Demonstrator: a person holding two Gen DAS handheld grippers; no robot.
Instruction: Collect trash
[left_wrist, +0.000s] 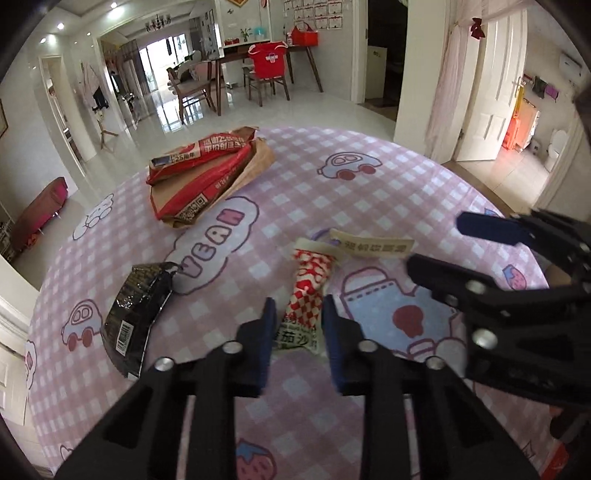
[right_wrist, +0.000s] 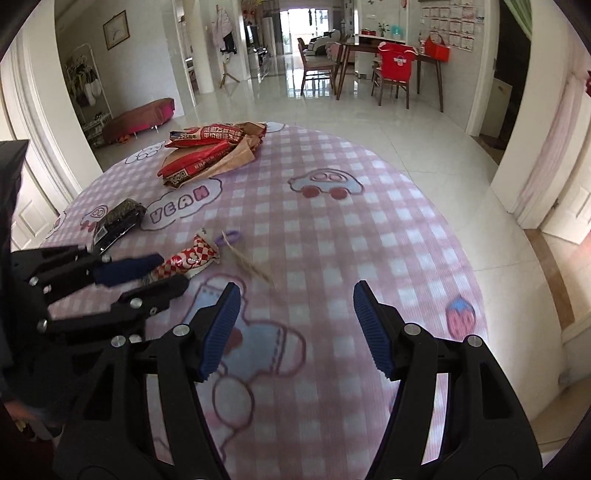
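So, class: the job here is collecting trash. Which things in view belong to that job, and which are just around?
Belongs to the job:
- red-and-white checked sachet, between the left gripper pads
- black foil wrapper
- red-and-brown paper bag
- small beige paper tag

Just around:
- pink checked tablecloth
- wooden chairs
- right gripper, open

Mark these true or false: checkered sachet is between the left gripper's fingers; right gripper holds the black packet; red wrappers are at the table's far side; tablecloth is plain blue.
1. The red-and-white checkered sachet lies between the fingers of the left gripper. True.
2. The right gripper holds the black packet. False: its jaws stand open with nothing between them, and the packet lies on the cloth.
3. The pile of red wrappers sits at the far side of the table. True.
4. The tablecloth is plain blue. False: it is pink check with cartoon prints.
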